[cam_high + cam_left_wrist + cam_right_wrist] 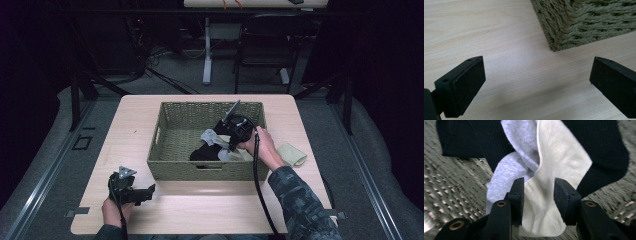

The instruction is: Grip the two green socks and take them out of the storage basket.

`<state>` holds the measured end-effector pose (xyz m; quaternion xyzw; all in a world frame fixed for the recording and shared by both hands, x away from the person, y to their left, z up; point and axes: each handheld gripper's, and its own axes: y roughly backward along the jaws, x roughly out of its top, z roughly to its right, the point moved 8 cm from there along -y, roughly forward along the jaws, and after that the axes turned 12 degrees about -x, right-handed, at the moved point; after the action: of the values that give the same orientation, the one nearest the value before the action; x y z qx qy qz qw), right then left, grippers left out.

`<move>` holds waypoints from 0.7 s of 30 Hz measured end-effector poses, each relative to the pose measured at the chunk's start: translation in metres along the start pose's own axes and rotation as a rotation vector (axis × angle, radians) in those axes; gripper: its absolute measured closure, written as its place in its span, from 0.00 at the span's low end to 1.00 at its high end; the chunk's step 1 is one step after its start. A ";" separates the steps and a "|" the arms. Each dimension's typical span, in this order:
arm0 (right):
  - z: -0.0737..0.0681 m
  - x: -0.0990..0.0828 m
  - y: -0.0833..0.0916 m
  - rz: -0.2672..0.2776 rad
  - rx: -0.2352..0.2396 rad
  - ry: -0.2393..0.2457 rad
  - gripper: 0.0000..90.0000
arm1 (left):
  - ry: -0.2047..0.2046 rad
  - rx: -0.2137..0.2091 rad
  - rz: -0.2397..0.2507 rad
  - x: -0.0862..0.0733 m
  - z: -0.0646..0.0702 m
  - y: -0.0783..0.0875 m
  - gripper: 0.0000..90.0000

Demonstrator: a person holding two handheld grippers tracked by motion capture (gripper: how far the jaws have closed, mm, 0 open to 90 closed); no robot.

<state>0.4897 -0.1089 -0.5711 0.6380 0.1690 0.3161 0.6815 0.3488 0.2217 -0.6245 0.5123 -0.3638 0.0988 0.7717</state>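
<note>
Right tongs (537, 195), jaws half-closed, straddle a white sock (556, 165) lying lengthwise away from them in the basket (170, 150); left tongs (536, 82) gape empty.

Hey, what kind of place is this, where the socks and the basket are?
Probably a lab or workshop set up for recording, not a home: a light wooden table on grey carpet, tangled cables on the floor behind it, and a black folding chair by another desk.

Right hand reaching far, left hand parked near

The right gripper (538, 202) points down and away on an outstretched forearm, jaws narrowed but with a gap between them; the left gripper (536, 87) rests low at the near left, level, pointing right, jaws spread wide.
</note>
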 end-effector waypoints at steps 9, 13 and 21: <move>0.000 0.001 -0.017 -0.045 -0.022 0.010 0.91 | 0.002 0.000 -0.002 0.000 -0.001 0.000 0.00; -0.001 0.001 -0.017 -0.039 -0.035 0.002 0.97 | 0.000 -0.002 0.000 0.000 0.000 0.000 0.00; 0.007 -0.002 0.004 -0.019 -0.067 0.019 0.97 | 0.001 -0.002 0.000 0.000 0.000 0.000 0.00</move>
<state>0.4921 -0.1154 -0.5670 0.6104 0.1706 0.3212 0.7037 0.3489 0.2220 -0.6244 0.5116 -0.3634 0.0988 0.7723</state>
